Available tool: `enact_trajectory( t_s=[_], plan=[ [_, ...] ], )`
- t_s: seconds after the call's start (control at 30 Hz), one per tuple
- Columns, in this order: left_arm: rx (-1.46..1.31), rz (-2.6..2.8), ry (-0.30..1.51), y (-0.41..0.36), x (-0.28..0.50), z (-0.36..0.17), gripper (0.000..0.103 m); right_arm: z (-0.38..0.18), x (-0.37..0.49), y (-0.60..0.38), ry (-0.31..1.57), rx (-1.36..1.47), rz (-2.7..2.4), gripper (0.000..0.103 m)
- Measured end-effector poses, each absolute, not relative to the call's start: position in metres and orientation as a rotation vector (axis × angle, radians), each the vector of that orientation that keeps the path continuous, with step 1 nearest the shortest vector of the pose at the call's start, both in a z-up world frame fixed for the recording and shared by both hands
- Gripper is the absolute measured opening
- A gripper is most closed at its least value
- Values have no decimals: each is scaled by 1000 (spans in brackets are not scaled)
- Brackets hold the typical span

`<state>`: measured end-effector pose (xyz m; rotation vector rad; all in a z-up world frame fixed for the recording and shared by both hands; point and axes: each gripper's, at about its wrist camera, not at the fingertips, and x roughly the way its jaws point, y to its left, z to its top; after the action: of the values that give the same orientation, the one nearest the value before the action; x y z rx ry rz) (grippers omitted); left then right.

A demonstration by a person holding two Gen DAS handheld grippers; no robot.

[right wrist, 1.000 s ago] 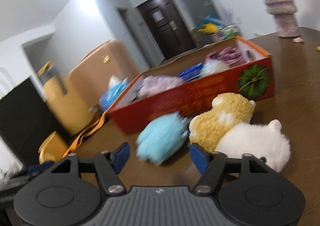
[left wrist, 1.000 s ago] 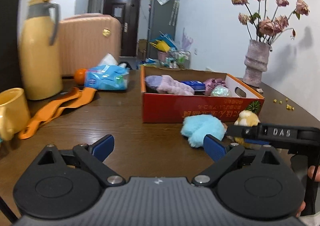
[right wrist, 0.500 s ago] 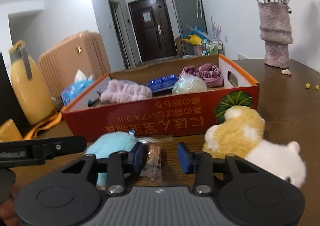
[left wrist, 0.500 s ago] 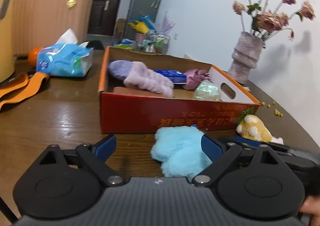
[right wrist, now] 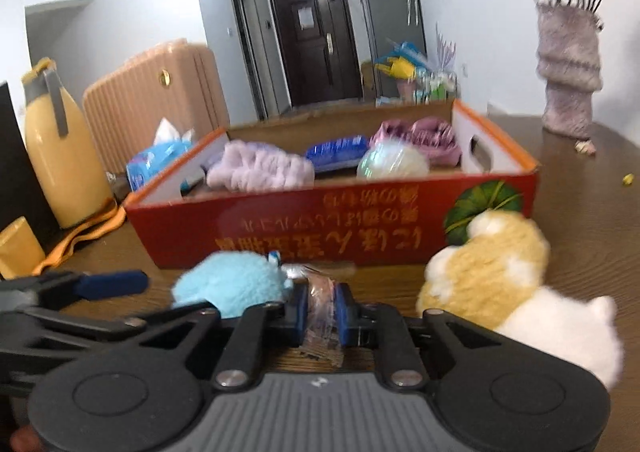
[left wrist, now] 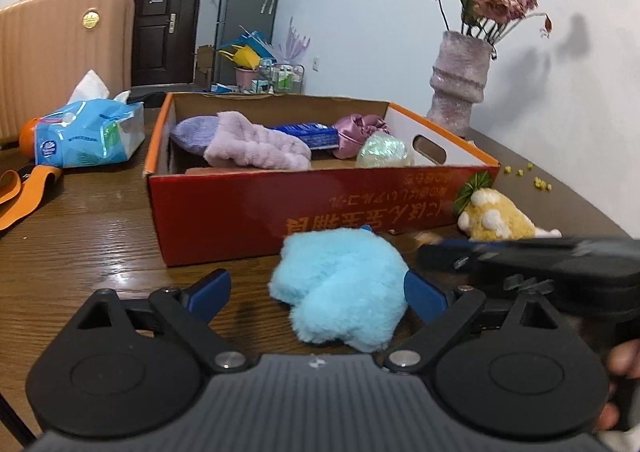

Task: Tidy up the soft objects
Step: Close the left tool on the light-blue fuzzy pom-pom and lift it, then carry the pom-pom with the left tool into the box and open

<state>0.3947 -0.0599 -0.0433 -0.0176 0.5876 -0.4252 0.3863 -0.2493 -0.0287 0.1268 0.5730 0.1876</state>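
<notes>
Pinching a crinkly wrapped packet (right wrist: pixel 322 306) on the table (left wrist: pixel 100 244), right tongs (right wrist: pixel 322 310) clamped; left tongs (left wrist: pixel 316 292) apart around blue plush (left wrist: pixel 340 284), box (left wrist: pixel 280 203) at 12. Light, squashy; grab mid-body.

The table (left wrist: pixel 100 244) is dark wood with visible grain and a glossy sheen. The red box (left wrist: pixel 256 207) is cardboard, shiny printed outside and plain matt brown inside. The blue plush toy (left wrist: pixel 340 288) is fluffy long-pile fur, as is the yellow-and-white plush toy (right wrist: pixel 492 272). A crinkly clear plastic wrapper (right wrist: pixel 322 308) glints. The tissue pack (left wrist: pixel 84 133) is glossy film. The vase (left wrist: pixel 460 83) looks rough and matt.
</notes>
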Motion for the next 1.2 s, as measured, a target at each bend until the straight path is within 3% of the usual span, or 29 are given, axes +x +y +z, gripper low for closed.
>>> enact_trajectory(
  t_s=[0.2,0.23,0.27,0.37,0.87,1.2],
  plan=[
    [87,-416,613,-92,408,-48,97,0,346,-266,482,154,205,15],
    [84,-417,623,-94,410,-50,93,2,341,-268,475,152,204,15],
    [74,-410,633,-96,410,-51,77,5,336,-270,469,150,201,15],
    [51,-409,634,-95,403,-51,74,7,326,-279,466,158,189,15],
    [-124,-298,551,-42,269,1,74,16,257,-287,416,185,234,15],
    [-122,-318,495,-52,252,26,74,26,238,-290,392,221,289,15]
  ],
)
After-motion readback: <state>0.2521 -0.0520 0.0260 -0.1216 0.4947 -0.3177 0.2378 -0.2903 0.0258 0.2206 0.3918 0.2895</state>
